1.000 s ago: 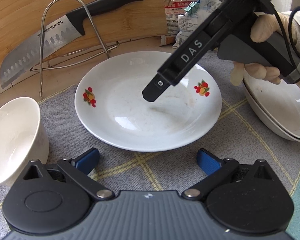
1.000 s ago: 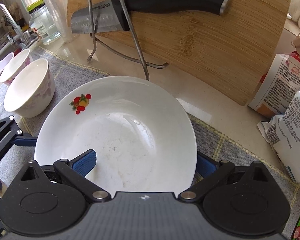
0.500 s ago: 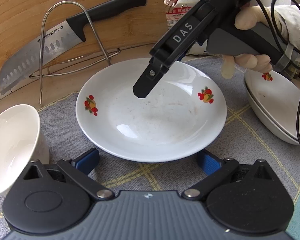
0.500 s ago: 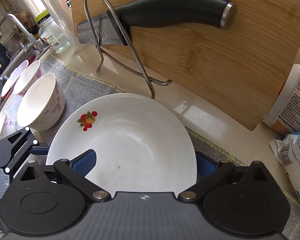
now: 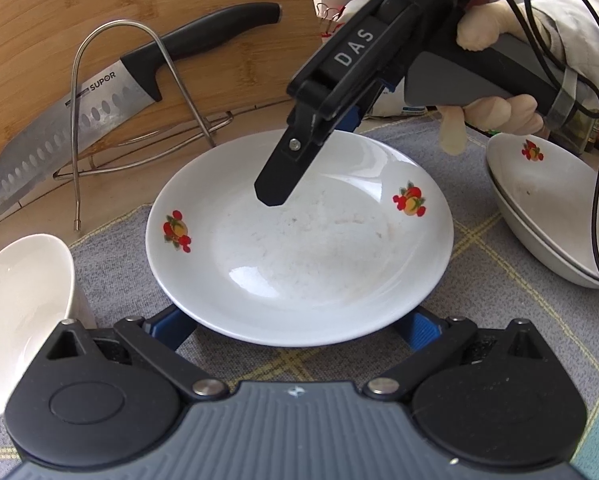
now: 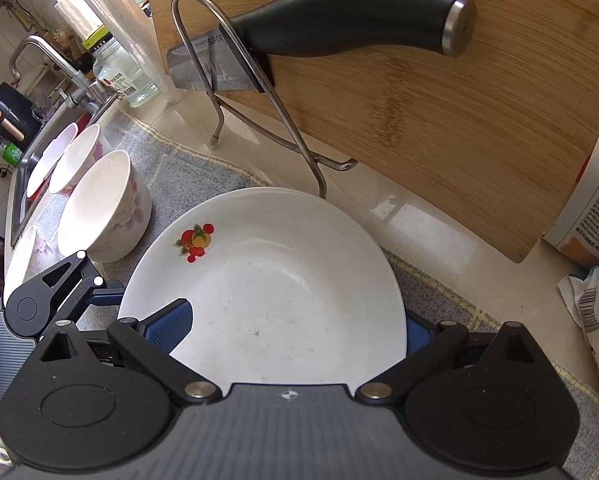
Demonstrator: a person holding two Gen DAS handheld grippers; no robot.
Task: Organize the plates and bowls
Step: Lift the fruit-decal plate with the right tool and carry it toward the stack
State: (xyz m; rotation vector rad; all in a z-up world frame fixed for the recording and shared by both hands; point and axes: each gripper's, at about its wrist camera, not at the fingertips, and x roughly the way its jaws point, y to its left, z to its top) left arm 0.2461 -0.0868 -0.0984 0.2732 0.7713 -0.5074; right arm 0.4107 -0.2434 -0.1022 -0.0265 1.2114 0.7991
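Right hand-held gripper (image 6: 295,332) wide astride plate (image 6: 283,280), seemingly not gripping; left (image 5: 299,328) wide.

Plate (image 5: 299,264): glossy glazed ceramic. Mat (image 5: 499,320): rough woven cloth. Cutting board (image 6: 439,128): matt wood grain. Knife rack (image 5: 75,120): polished metal wire.

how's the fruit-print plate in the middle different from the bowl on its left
The fruit-print plate is wide and shallow; the bowl is narrow and deep. The plate carries red fruit motifs inside its rim; the bowl's inside is plain, with pink flowers outside. Both are white and lie on the grey mat.
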